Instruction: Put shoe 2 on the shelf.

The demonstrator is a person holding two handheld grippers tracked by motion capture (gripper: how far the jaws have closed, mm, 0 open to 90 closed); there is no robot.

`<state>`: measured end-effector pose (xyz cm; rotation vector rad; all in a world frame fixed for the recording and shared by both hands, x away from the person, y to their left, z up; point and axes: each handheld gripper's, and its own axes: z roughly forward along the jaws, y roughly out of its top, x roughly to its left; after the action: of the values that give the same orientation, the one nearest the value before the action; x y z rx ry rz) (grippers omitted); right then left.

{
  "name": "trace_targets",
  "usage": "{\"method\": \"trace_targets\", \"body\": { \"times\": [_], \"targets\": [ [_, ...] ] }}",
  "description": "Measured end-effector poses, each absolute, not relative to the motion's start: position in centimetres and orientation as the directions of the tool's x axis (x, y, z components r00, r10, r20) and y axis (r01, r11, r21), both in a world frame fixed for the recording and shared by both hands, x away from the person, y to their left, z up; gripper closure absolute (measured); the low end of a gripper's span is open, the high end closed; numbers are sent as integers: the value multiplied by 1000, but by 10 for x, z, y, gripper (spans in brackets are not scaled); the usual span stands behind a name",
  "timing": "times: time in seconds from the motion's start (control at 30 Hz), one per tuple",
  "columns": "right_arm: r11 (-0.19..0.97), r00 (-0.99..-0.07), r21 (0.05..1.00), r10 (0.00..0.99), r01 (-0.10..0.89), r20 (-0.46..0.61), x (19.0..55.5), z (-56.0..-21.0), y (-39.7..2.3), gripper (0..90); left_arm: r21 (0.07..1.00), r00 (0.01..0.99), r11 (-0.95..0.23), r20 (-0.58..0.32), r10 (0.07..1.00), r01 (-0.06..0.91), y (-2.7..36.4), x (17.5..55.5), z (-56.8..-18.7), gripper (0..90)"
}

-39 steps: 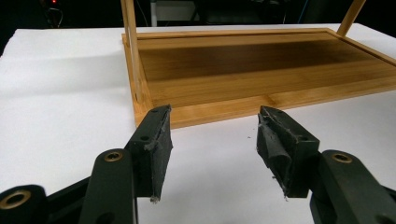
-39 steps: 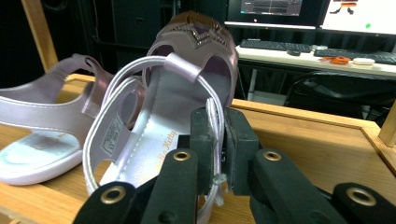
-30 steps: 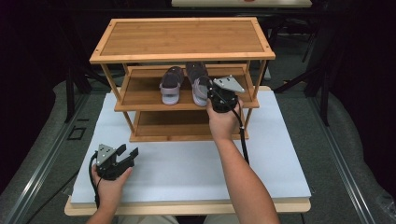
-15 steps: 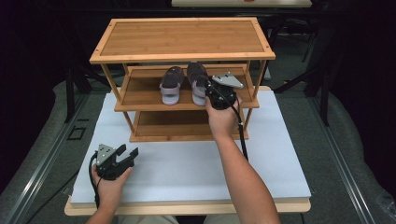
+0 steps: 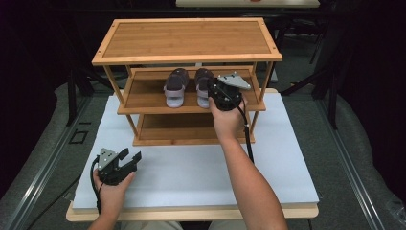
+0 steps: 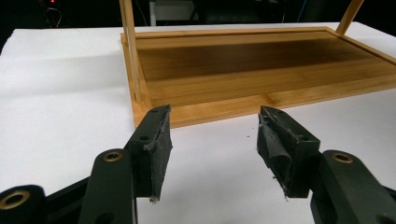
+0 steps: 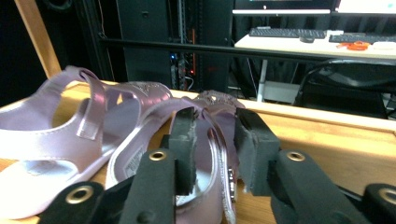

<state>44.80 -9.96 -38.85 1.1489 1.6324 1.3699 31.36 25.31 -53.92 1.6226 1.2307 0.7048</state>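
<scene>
- The right gripper (image 5: 216,91), at the middle shelf in the frame's centre, has just been opening its jaws; they now stand apart around the right sandal's (image 7: 205,154) strap without pressing it, so the sandal looks set down.
- Its mate, the left sandal (image 5: 175,86), sits just beside it.
- The left gripper (image 5: 125,162) rests open and empty, lower left on the white table (image 5: 191,167).
- The rack's post (image 5: 262,81) stands close beside the right hand.

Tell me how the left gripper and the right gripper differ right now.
The left gripper rests low over the white table, while the right gripper reaches into the rack's middle shelf. The left's jaws stand wide with nothing between them; the right's, which have just been opening, straddle a strap of the right sandal. Both are black, two-jawed and hand-held.
</scene>
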Motion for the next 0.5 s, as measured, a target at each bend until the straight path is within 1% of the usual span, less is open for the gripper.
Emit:
{"method": "trace_targets", "body": {
  "times": [0.27, 0.4, 0.5],
  "targets": [
    [58, -385, 987, 923, 150, 5, 436, -382, -100, 630, 919, 348, -54, -93, 933, 391, 251, 315, -540, 450],
    [62, -412, 988, 911, 138, 0, 424, -376, -102, 588, 922, 357, -66, -81, 931, 382, 248, 315, -537, 468],
    [74, -433, 987, 901, 143, -4, 417, -372, -106, 557, 929, 367, -49, -96, 925, 367, 245, 315, -532, 468]
  ]
}}
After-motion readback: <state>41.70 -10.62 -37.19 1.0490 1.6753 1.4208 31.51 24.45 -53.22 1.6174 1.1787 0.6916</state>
